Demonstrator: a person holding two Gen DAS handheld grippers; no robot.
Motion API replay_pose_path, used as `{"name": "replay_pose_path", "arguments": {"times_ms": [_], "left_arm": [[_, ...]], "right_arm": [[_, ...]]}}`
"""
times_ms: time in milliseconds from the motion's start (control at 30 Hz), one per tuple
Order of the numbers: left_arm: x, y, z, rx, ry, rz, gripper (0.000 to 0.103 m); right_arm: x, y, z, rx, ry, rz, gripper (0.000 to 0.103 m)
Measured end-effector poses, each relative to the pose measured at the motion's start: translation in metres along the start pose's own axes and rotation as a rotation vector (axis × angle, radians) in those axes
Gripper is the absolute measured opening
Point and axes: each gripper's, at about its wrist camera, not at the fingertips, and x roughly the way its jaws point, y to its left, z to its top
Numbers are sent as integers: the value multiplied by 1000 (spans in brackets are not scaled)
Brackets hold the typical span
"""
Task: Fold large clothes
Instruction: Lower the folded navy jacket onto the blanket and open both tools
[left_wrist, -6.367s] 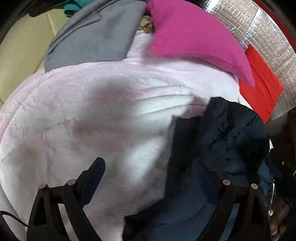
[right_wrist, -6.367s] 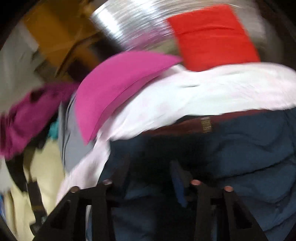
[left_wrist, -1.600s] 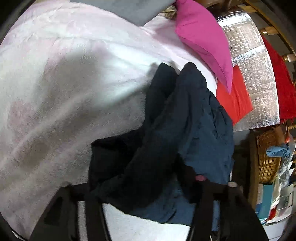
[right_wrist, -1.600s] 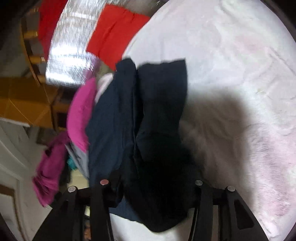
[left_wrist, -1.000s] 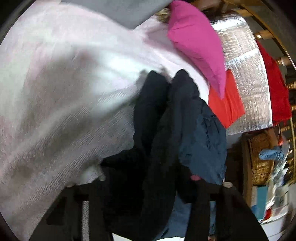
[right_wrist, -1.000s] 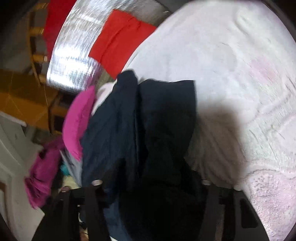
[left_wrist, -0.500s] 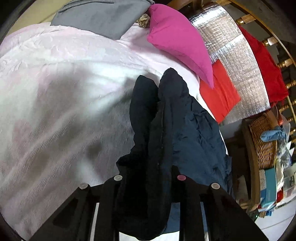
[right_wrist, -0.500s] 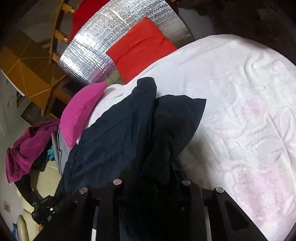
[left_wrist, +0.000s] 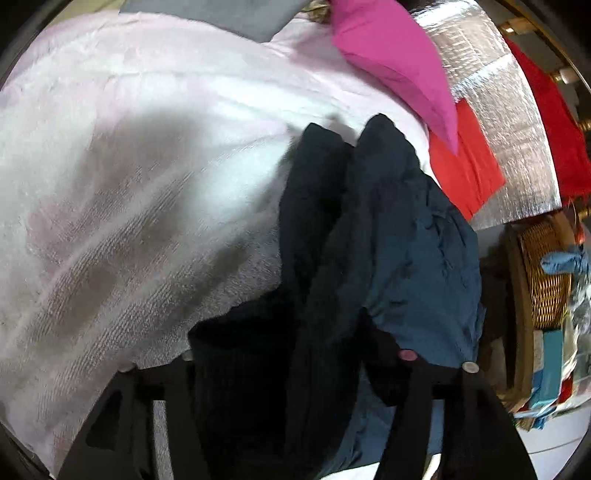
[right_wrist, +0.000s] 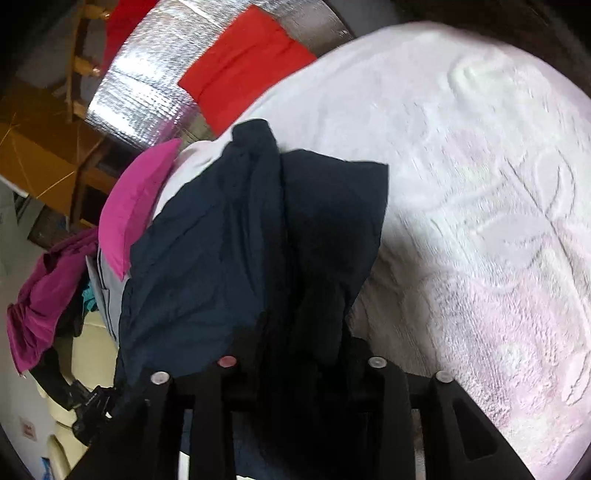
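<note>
Now I see the bunched dark navy fabric garment (left_wrist: 388, 236) between both grippers' just-opening jaws; whether they pinch it, I cannot tell.

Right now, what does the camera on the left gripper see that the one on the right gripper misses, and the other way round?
Only the left wrist view shows the woven wicker basket with a blue cloth on it, at the right edge.

Only the right wrist view shows the crumpled purple garment and a yellowish-brown panel at the left.

Both show the bunched dark navy garment lying on the pale pink textured blanket, the bright magenta pillow, the flat red cushion and the silver foil sheet.
</note>
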Motion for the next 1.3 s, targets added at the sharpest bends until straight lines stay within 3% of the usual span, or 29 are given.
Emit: {"name": "replay_pose_path", "arguments": {"times_ms": [67,167,267,333,400,433,467,600,733,767,933,1100,1300], "left_arm": [[-1,0,2,-10,0,-7,64],[-20,-1,-2,-3,-49,20,64],[-51,-8,-13,38,-158,61,64],[-75,-23,-20,128,-292,139,65],[-90,-46,-37,268,-402,227,70],[-91,-57,-45,328,-421,246,72],[-90,-66,-55,392,-431,259,72],[-61,-101,-89,620,-399,362,72],[-21,-104,-95,675,-283,439,72],[-15,-102,-95,679,-274,457,72],[-15,-101,-95,719,-297,484,74],[-11,-102,-94,730,-300,488,75],[-6,-103,-97,753,-308,501,76]], "right_arm": [[-5,-3,-1,39,2,-9,53],[-30,-5,-7,47,-64,-40,58],[-71,-3,-14,12,-250,-159,58],[-93,5,-19,-53,-357,-173,59],[-107,17,-26,-133,-422,-123,54],[-107,25,-29,-166,-426,-104,42],[-105,33,-32,-201,-417,-89,39],[-71,65,-44,-319,-287,-95,37],[-14,67,-47,-313,-57,-235,38],[-10,67,-47,-314,-44,-245,38],[-22,65,-45,-295,-69,-205,39],[-49,84,-35,-316,-238,-94,40],[-19,99,-5,-292,-235,-105,40]]}}
